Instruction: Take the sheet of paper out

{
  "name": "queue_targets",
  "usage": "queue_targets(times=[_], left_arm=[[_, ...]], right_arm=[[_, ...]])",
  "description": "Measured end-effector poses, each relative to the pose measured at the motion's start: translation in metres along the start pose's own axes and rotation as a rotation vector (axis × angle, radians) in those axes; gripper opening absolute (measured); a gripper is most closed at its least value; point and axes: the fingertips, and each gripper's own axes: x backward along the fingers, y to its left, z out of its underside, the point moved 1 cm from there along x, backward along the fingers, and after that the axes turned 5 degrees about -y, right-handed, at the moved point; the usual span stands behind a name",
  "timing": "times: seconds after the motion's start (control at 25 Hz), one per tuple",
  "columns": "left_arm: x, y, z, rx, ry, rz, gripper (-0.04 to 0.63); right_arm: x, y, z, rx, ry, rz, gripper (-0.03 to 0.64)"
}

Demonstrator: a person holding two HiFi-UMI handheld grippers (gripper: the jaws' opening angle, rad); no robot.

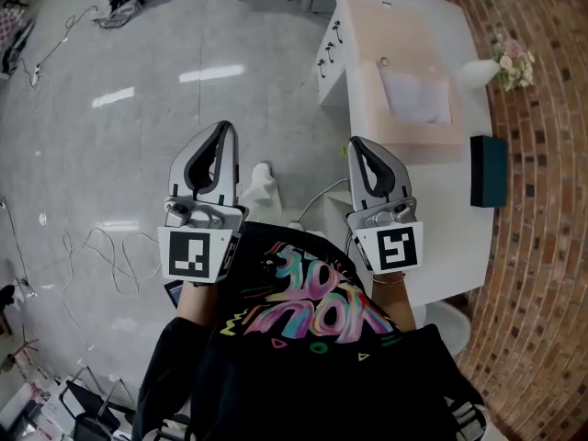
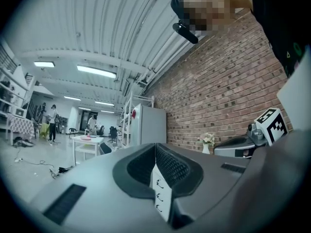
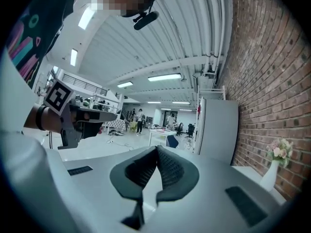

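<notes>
Head view: both grippers were held level at the near side of the white desk, well short of its contents. The left gripper sat off the desk's left edge, over the floor. Its fingers were closed tip to tip and held nothing. The right gripper sat at the desk's near left corner, likewise closed and empty. The sheet of paper lay inside a pale pink open holder on the middle of the desk, untouched. Whether the holder was a box or a folder could not be told. A dark teal box lay at the desk's right edge, and a white vase of flowers stood farther along that edge.

Left gripper view: the ribbed pads met along one line, with nothing between them. The desk's drawer front showed through the gap below the pads.

Right gripper view: the pads met at the tips, nothing gripped. The vase stood at the far right on the desk.
</notes>
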Motion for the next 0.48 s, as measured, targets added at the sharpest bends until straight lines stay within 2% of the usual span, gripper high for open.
queue_targets(times=[0.16,0.28,0.36,0.48], left_arm=[[-0.048,0.054,0.003,0.003,0.0,0.026,0.025],[-0.078,0.091,0.007,0.013,0.016,0.049,0.025],[-0.095,0.11,0.008,0.017,0.019,0.064,0.025],[-0.111,0.129,0.017,0.013,0.033,0.087,0.025]], right_arm=[[-0.071,-0.006,0.002,0.024,0.021,-0.005,0.017],[-0.115,-0.008,0.001,-0.006,0.028,0.032,0.017],[-0.137,-0.012,0.0,-0.035,0.025,0.061,0.017],[-0.154,-0.019,0.009,-0.018,0.067,0.076,0.017]])
